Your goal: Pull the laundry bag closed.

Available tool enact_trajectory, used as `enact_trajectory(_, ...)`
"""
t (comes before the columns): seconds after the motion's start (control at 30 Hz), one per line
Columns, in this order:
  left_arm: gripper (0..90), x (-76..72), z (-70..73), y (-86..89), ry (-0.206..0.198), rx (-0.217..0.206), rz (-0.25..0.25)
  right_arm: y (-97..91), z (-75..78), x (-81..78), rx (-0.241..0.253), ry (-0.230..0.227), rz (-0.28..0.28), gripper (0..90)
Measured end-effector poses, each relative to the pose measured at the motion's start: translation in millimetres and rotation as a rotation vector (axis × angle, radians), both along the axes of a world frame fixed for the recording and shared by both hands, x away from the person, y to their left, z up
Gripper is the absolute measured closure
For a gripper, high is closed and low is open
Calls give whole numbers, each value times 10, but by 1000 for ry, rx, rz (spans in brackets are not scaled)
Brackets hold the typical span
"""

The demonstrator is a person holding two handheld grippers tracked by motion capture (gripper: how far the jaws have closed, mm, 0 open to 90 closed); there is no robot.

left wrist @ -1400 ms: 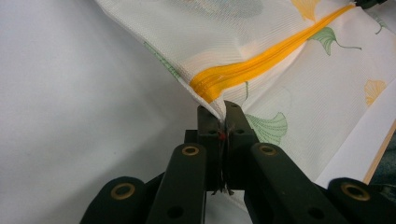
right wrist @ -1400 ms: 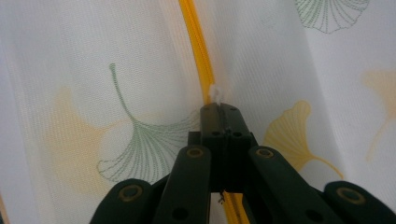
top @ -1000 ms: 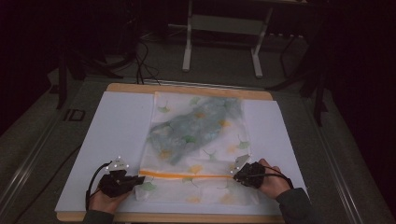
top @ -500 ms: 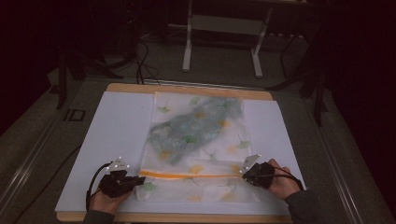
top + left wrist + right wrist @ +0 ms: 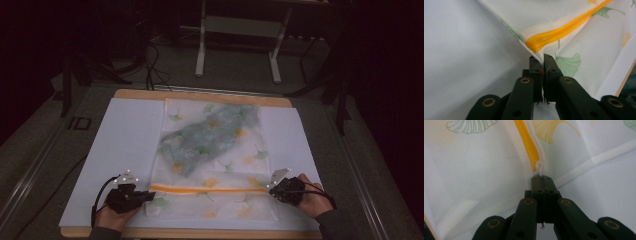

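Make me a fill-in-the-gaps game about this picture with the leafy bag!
The zipper across the bag is colored ____.
The left gripper is shut on the bag's ____.
The right gripper pinches the white tab at the end of the ____.
The bag lies on a white ____.

Missing words: orange; corner; zipper; sheet

Dim high view; bright, soft close-ups.
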State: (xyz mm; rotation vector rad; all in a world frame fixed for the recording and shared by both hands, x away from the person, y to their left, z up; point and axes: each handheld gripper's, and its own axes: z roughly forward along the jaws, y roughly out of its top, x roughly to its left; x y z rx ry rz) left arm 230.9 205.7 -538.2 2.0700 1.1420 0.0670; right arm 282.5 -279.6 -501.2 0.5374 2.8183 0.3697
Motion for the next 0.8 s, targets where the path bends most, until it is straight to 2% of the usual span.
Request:
enact_trajectory(0.07,800,-15,-4,29,2,-6,3,-27,-6,2,28,-3,-20,881)
enact_trajectory(0.13,728,-34,22,73,-13,-25,18,-73,-13,12,63,0,-45,788)
enact_trajectory(0.23,687,-41,42,107,-33,-38,40,-149,-21,17,126,4,-94,703)
enact_trajectory(0.47,651,-48,66,155,-72,-31,78,-304,-79,-2,328,18,-197,592)
enact_trajectory(0.5,650,-50,69,161,-76,-32,83,-333,-101,-9,377,21,-214,589)
enact_trajectory(0.57,647,-57,78,182,-88,-34,100,-374,-135,-20,439,18,-243,575)
enact_trajectory(0.73,638,-55,82,223,-112,-21,144,-462,-252,-47,536,-5,-338,537)
enact_trajectory(0.8,630,-50,81,231,-126,-11,166,-492,-289,-51,560,-11,-368,516)
